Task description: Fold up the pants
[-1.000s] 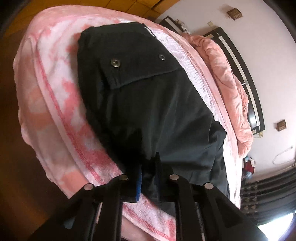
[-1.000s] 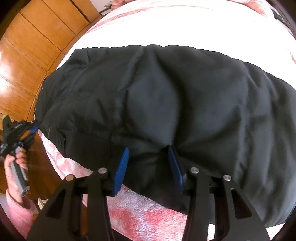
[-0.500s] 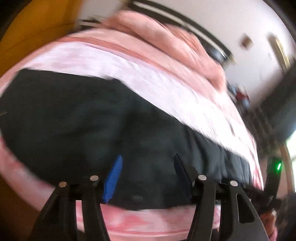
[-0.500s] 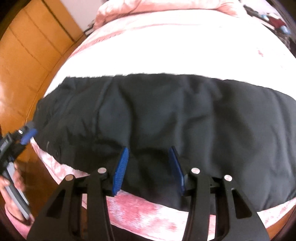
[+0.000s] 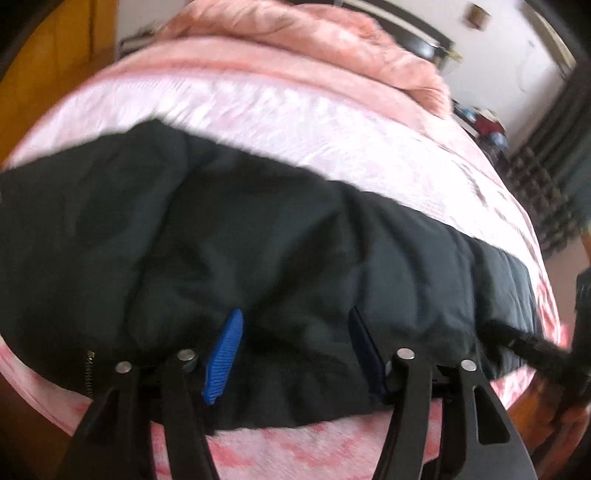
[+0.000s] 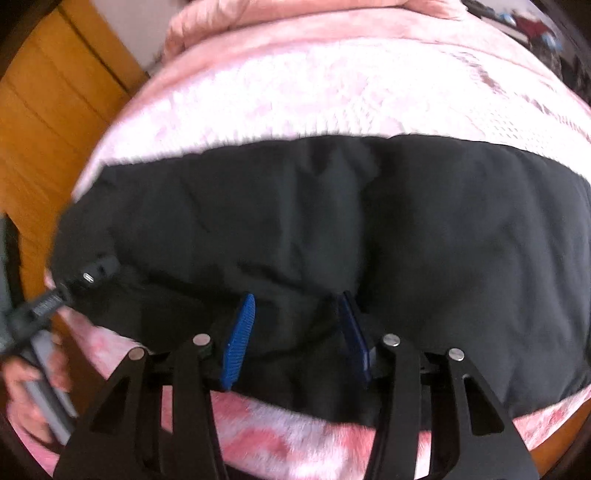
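The black pants (image 5: 258, 236) lie spread in a wide band across the near edge of a pink bed; they also fill the middle of the right wrist view (image 6: 351, 221). My left gripper (image 5: 295, 332) is open, its blue-padded fingers over the near hem of the pants with nothing held. My right gripper (image 6: 297, 317) is open too, fingers apart over the near edge of the cloth. The left gripper's tip (image 6: 94, 273) shows at the pants' left end in the right wrist view. A zipper (image 5: 88, 369) shows at the pants' lower left.
The pink and white blanket (image 5: 295, 110) covers the bed, with a bunched pink quilt (image 5: 314, 33) at the far side. Wooden wardrobe doors (image 6: 48, 122) stand to the left. A dark headboard and clutter (image 5: 487, 125) sit at the far right.
The left gripper has opened, let go of the pants and swung round from the pocket end to face across the bed. The right gripper has stayed open and drawn back a little.
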`<state>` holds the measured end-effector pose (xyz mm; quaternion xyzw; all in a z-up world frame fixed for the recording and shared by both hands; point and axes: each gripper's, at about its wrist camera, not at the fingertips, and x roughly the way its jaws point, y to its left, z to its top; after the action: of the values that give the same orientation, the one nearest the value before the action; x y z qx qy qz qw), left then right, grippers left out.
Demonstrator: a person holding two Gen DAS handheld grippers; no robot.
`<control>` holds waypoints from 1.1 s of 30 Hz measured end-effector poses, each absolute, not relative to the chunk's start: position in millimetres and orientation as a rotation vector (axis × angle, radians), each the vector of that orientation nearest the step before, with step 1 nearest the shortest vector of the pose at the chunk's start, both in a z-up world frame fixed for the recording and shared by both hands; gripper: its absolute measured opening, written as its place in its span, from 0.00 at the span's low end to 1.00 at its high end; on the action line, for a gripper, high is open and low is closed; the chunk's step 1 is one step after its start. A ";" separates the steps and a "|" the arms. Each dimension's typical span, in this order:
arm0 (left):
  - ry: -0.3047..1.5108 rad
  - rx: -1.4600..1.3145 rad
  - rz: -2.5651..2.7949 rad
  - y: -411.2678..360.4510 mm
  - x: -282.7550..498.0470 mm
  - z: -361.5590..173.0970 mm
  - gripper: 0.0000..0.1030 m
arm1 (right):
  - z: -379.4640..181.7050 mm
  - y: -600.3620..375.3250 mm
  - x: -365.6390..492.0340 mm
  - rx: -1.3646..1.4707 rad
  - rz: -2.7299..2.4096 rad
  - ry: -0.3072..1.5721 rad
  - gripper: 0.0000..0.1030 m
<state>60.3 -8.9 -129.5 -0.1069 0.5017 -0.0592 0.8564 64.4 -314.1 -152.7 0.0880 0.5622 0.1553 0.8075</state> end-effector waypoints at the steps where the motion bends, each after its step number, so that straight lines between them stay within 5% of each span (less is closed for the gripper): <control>1: 1.043 -0.203 -0.152 -19.8 57.5 -124.4 0.62 | -145.9 -327.1 59.8 0.226 0.331 1.189 0.46; 15: 1.135 -0.110 -0.301 -121.5 61.5 -146.0 0.74 | -149.5 -561.8 -35.6 0.715 0.029 1.127 0.54; 30: 1.183 -0.166 -0.254 -94.6 63.2 -162.7 0.85 | -182.8 -581.9 -2.4 0.819 0.017 1.091 0.54; 33: 1.182 -0.164 -0.252 -93.1 61.9 -160.2 0.85 | -190.2 -580.5 5.8 0.814 -0.004 1.105 0.38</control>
<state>61.9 -93.1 -160.2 -0.0769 0.5548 -0.1184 0.8199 5.8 -580.5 -190.2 0.3758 0.5103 -0.0017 0.7736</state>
